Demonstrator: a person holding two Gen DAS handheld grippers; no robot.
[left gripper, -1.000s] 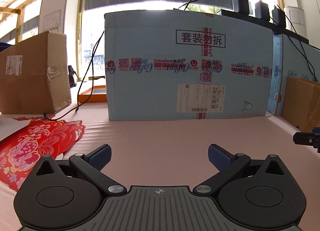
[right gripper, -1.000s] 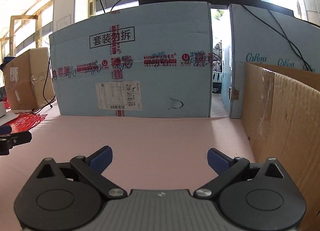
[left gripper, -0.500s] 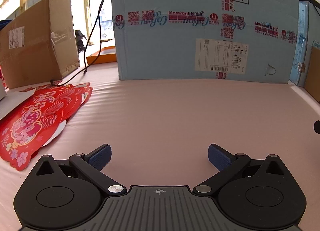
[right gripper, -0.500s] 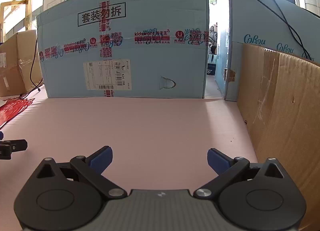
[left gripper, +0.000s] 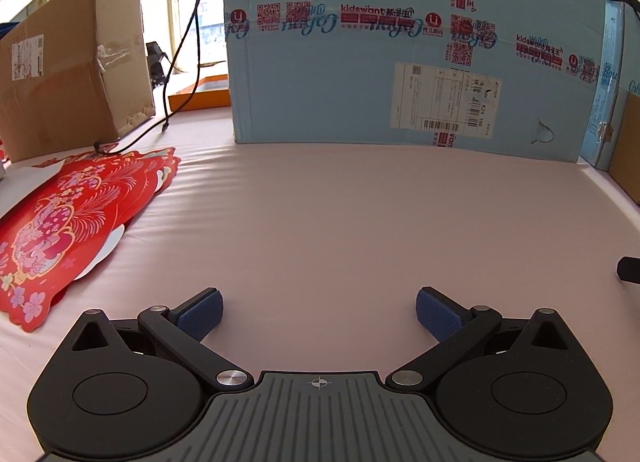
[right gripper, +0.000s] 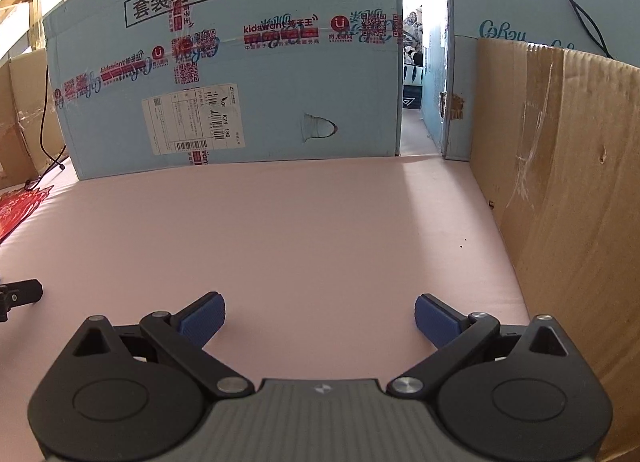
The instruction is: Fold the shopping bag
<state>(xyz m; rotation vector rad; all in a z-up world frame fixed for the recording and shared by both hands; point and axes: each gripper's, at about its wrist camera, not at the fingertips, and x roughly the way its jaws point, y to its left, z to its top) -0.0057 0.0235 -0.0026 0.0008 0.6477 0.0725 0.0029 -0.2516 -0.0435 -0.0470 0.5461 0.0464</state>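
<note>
A stack of flat red shopping bags (left gripper: 68, 218) with gold and pink flower prints lies on the pink table at the left of the left wrist view. A corner of it shows at the left edge of the right wrist view (right gripper: 20, 208). My left gripper (left gripper: 318, 312) is open and empty over bare table, to the right of the bags. My right gripper (right gripper: 319, 320) is open and empty over bare table, further right. Each view shows a tip of the other gripper at its edge.
A large light-blue carton (left gripper: 400, 46) stands across the back of the pink table (left gripper: 360, 214). A brown cardboard box (left gripper: 68, 62) and a black cable (left gripper: 180, 62) are at back left. A brown cardboard wall (right gripper: 568, 202) lines the right side.
Both grippers have tilted down and moved forward over the table, so more of the table surface and the red bags show. Both stay open.
</note>
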